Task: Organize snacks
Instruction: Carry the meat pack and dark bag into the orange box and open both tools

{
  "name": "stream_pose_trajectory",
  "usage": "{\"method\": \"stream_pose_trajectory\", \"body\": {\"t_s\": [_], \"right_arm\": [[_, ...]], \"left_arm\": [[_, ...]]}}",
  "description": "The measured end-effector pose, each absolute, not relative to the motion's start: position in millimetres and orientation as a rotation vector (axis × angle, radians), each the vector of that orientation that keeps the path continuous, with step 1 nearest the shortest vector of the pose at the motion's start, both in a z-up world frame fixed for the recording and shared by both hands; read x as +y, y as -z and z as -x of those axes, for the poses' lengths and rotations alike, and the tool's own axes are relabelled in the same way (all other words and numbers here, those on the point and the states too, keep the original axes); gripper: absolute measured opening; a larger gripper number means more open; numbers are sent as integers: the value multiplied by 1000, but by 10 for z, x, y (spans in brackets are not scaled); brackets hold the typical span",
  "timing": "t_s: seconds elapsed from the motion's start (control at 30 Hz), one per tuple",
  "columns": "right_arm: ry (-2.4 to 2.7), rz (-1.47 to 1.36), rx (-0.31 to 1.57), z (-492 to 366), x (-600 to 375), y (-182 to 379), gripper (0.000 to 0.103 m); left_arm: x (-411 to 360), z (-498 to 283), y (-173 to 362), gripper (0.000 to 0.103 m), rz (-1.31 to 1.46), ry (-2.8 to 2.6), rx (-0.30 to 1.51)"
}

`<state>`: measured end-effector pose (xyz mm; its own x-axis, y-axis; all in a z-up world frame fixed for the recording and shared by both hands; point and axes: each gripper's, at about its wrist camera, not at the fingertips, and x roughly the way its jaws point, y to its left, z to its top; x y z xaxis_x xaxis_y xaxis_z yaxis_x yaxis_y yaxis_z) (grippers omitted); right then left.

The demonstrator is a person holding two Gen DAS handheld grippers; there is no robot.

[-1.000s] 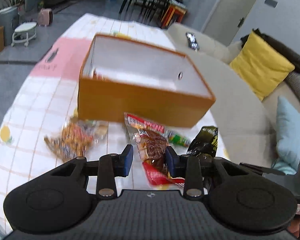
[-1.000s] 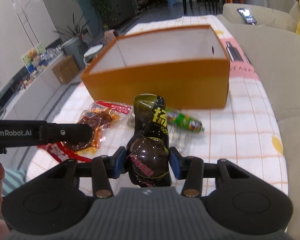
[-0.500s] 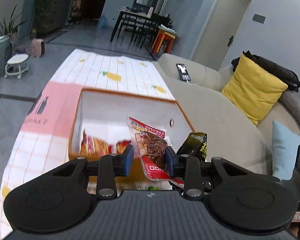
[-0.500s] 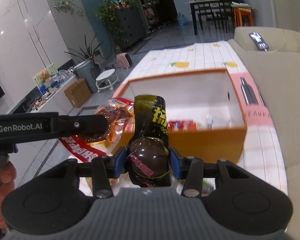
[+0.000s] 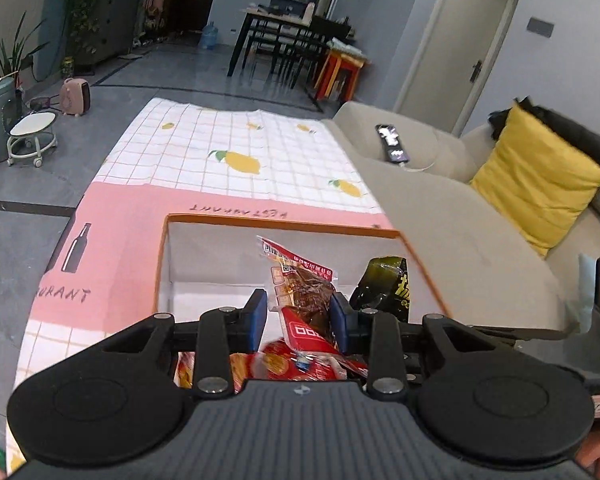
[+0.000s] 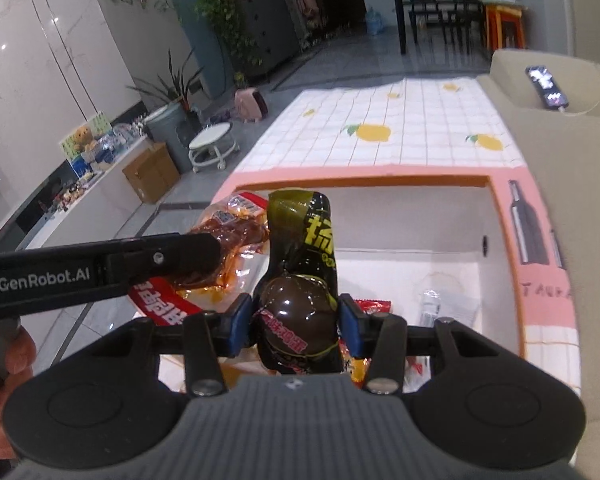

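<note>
Our left tongs (image 5: 299, 316) pinched a clear red-printed packet of brown meat snack (image 5: 304, 300) above the open orange box (image 5: 284, 222) on the tabletop (image 5: 236, 152). Just to the right, our right tongs (image 6: 295, 320) pinched a dark olive snack pouch with yellow lettering (image 6: 300, 280) over the same box, which already held red packets (image 6: 374, 305).

The box (image 5: 284, 222) is set on the table (image 5: 236, 148), with packets (image 6: 374, 305) lying inside; a sofa (image 5: 452, 216) is placed to its right.
</note>
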<state>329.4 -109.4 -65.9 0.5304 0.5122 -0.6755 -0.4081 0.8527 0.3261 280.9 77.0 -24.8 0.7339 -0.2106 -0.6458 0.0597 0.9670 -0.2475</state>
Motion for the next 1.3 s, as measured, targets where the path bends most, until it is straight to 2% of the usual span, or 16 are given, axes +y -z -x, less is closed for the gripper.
{"method": "stream_pose_trajectory", "body": {"t_s": [0.33,0.6,0.87,0.97,1.07,1.13,1.23,1.3], "right_arm": [[-553,-118,1010,-3993,-848,979,45],[-573,24,1110,-4338,-532,1246,45],[-570,158,1152,-4460,-312,1438,48],[-578,176,1152,-4463,-273,1435,53],[-584,190,1128,-4464,-264,1406,53],[-575,186,1118,-4446,-276,1369,59],[-567,178,1111,-4406,-311,1321,61],[-557,180,1106,-4375,-333,1302,65]], "left_arm": [[946,-3413,649,38,116,102,854],[962,-3617,836,38,-28,101,928],[920,-3692,937,38,-139,144,962],[906,-3690,938,39,-152,145,965],[891,-3686,918,43,-168,137,960],[886,-3669,888,44,-176,125,947],[899,-3652,832,54,-159,118,952],[901,-3614,778,55,-149,120,949]]}}
